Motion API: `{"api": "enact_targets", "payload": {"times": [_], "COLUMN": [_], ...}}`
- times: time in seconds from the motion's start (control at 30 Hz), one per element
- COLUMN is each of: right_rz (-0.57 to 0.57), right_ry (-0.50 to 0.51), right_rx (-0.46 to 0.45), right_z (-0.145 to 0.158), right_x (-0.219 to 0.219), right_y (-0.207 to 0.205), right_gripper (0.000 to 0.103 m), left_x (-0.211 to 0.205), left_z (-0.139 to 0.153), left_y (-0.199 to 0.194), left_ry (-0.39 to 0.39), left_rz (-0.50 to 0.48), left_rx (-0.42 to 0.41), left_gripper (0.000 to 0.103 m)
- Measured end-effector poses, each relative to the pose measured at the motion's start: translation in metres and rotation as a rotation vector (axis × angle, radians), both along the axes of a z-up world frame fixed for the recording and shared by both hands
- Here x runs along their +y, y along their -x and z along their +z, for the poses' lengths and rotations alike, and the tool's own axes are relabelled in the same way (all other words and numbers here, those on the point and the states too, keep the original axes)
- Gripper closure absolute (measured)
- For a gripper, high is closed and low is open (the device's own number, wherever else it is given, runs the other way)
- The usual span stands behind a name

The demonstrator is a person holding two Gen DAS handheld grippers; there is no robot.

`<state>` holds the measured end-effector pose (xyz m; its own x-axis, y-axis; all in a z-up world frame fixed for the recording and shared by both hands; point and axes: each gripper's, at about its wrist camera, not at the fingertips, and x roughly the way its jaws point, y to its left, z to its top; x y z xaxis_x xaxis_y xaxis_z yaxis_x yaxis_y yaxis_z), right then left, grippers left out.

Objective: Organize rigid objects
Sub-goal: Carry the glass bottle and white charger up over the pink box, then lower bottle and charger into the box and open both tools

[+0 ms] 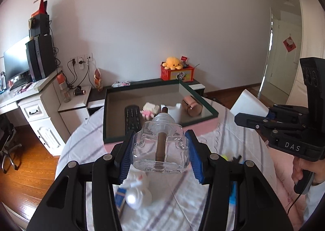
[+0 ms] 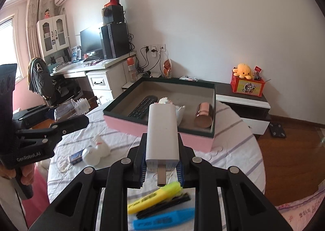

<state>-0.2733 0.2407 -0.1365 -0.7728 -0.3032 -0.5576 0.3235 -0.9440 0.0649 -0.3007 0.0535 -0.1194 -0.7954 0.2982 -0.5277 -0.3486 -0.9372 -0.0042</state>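
Round desk under striped cloth, bearing a pink-sided open box with remote, copper cylinder and small white items already inside. Left hand-held gripper clamped at medium width on a clear glass bottle, raised short of the box's near wall. Right hand-held gripper closed narrow on a white power bank, likewise aloft before the box. Best carried over the rim, lowered into bare floor between remote and cylinder, glass set down gently, released only once resting. Highlighters and white figurine yet on the cloth.
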Motion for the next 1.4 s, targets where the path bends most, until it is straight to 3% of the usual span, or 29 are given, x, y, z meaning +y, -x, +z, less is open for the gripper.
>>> {"api": "enact_targets", "payload": {"times": [0.23,0.37,0.63,0.8,1.0,1.23,1.4], "right_rz": [0.012,0.021,0.05,0.069,0.069,0.06,0.056], "right_ry": [-0.06,-0.098,-0.162,-0.197,-0.242,-0.277,-0.291], "right_rx": [-0.018,-0.047,-0.139,-0.213,-0.289,-0.34,-0.363], "right_z": [0.005,0.0,-0.018,-0.039,-0.064,-0.081,-0.082], "right_x": [-0.002,-0.007,-0.022,-0.032,-0.037,-0.038,-0.037], "right_y": [0.058,0.096,0.182,0.223,0.257,0.274,0.279], "right_gripper": [0.08,0.08,0.08,0.08,0.079,0.079,0.079], "left_x": [0.001,-0.001,-0.012,-0.018,-0.015,-0.01,-0.01], "left_z": [0.014,0.012,-0.018,-0.045,-0.069,-0.073,-0.074], "left_y": [0.072,0.123,0.219,0.26,0.285,0.297,0.296], "left_ry": [0.026,0.039,0.11,0.151,0.17,0.197,0.199], "left_rz": [-0.008,-0.016,0.029,0.069,0.069,0.076,0.06], "left_rx": [-0.023,-0.075,-0.184,-0.248,-0.301,-0.31,-0.312], "left_gripper": [0.053,0.053,0.053,0.053,0.053,0.052,0.044]}}
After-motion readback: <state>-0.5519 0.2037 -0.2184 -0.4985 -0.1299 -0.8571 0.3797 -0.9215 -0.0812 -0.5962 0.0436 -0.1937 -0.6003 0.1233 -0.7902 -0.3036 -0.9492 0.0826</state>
